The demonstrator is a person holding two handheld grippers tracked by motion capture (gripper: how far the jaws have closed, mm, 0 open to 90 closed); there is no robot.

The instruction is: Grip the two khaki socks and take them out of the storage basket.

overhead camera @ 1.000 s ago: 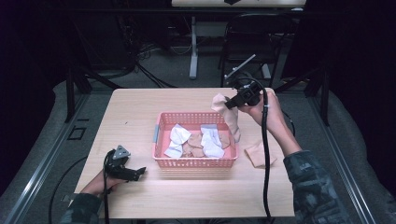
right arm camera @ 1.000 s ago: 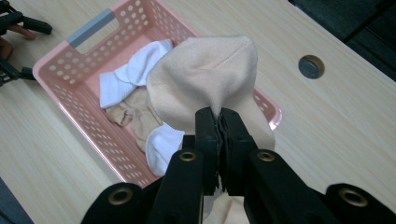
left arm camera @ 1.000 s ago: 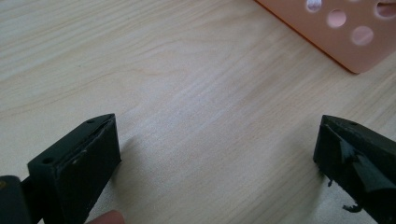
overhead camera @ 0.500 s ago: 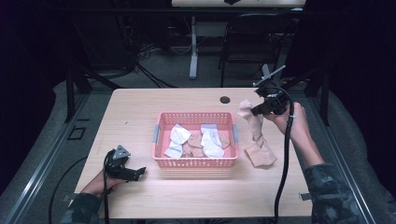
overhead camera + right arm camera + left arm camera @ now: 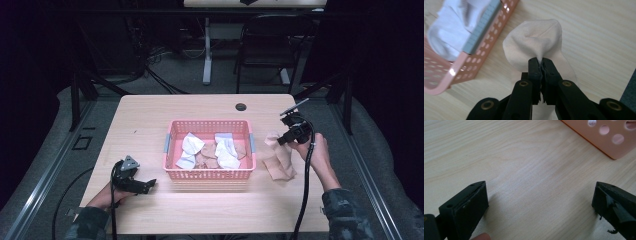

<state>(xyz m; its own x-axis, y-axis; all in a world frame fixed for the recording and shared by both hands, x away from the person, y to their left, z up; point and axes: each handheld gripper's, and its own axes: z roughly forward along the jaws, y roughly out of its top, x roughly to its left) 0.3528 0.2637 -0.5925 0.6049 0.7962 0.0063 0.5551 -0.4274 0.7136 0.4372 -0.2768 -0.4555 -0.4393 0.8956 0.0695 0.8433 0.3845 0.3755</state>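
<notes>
On the desk [image 5: 150,125], one pink basket [image 5: 210,174] with several white and tan cloths, count unclear. Just right of it, right tongs [image 5: 540,62] clenched on one tan cloth [image 5: 536,42] trailing to the desk. Left tongs [image 5: 540,202] released, resting low beside the basket.

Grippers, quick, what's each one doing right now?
Left gripper: open, holding nothing, low over the wooden table.
Right gripper: shut on the beige fabric sock beside the pink plastic basket.
</notes>
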